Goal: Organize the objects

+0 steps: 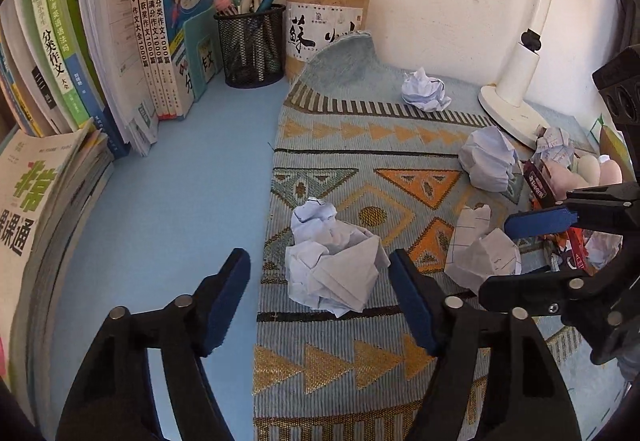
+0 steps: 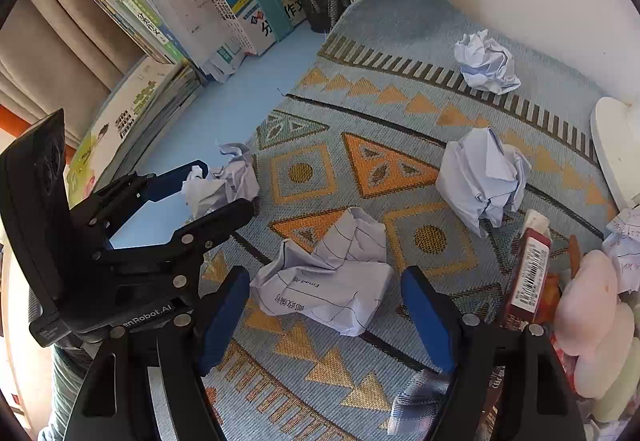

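Observation:
Several crumpled paper balls lie on a patterned blue mat [image 1: 360,169]. My left gripper [image 1: 320,273] is open, its blue pads on either side of one paper ball [image 1: 334,267] without squeezing it; the same ball shows in the right wrist view [image 2: 224,185] between the left gripper's fingers [image 2: 176,177]. My right gripper [image 2: 326,293] is open around a flatter lined paper wad [image 2: 328,277], which also shows in the left wrist view [image 1: 480,253] by the right gripper's fingers [image 1: 540,221]. Other paper balls lie further back [image 1: 426,89] [image 1: 490,159] [image 2: 486,63] [image 2: 482,177].
Upright books [image 1: 152,29] and a flat book stack [image 1: 36,201] fill the left. A mesh pen holder [image 1: 252,45] and a cork pen box [image 1: 326,25] stand at the back wall. A white lamp base [image 1: 512,101], a red box [image 2: 528,273] and pink plush [image 2: 588,313] crowd the right.

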`<state>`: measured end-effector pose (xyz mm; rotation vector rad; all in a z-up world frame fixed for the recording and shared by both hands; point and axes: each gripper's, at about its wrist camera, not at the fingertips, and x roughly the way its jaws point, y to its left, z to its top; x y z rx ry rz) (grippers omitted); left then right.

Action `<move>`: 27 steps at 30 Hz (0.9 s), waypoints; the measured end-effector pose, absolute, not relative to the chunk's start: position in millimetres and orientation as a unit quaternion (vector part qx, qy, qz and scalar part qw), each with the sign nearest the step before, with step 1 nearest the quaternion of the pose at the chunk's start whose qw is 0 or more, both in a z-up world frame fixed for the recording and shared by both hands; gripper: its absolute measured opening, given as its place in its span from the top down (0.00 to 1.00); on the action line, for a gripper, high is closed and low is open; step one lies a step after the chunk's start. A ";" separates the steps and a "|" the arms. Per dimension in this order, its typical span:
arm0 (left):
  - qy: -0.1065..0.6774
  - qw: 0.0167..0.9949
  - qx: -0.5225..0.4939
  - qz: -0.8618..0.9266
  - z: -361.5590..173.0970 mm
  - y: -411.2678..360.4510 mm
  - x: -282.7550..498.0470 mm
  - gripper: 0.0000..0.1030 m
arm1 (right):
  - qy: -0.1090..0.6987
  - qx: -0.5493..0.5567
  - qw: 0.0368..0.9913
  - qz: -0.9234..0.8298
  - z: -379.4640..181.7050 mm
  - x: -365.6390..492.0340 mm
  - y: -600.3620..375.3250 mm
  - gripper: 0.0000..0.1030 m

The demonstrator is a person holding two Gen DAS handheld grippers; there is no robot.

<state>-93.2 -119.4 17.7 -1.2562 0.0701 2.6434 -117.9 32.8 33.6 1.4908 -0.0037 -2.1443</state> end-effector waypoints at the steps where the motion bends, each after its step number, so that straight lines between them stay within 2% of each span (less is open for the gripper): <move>1: 0.028 0.106 -0.430 0.896 16.0 -117.8 -93.9 0.50 | 0.007 0.550 0.260 -0.794 32.3 -117.7 30.4 0.30; 5: 0.031 0.111 -0.422 0.899 18.7 -117.3 -90.0 0.53 | 0.020 0.535 0.253 -0.806 34.8 -116.4 27.2 0.37; 14: 0.040 0.129 -0.386 0.913 64.9 -96.7 -40.0 0.53 | -0.030 0.457 0.276 -0.845 101.6 -48.1 88.3 0.37; 18: 0.042 0.149 -0.372 0.915 83.0 -68.0 -7.1 0.53 | -0.043 0.420 0.241 -0.874 118.3 9.4 144.0 0.36; 21: 0.041 0.168 -0.364 0.915 86.7 -41.1 15.4 0.53 | -0.038 0.398 0.183 -0.898 116.9 57.8 195.9 0.36; 27: 0.009 0.188 -0.362 0.913 64.4 7.2 49.6 0.53 | -0.091 0.417 0.111 -0.898 79.4 124.9 301.7 0.35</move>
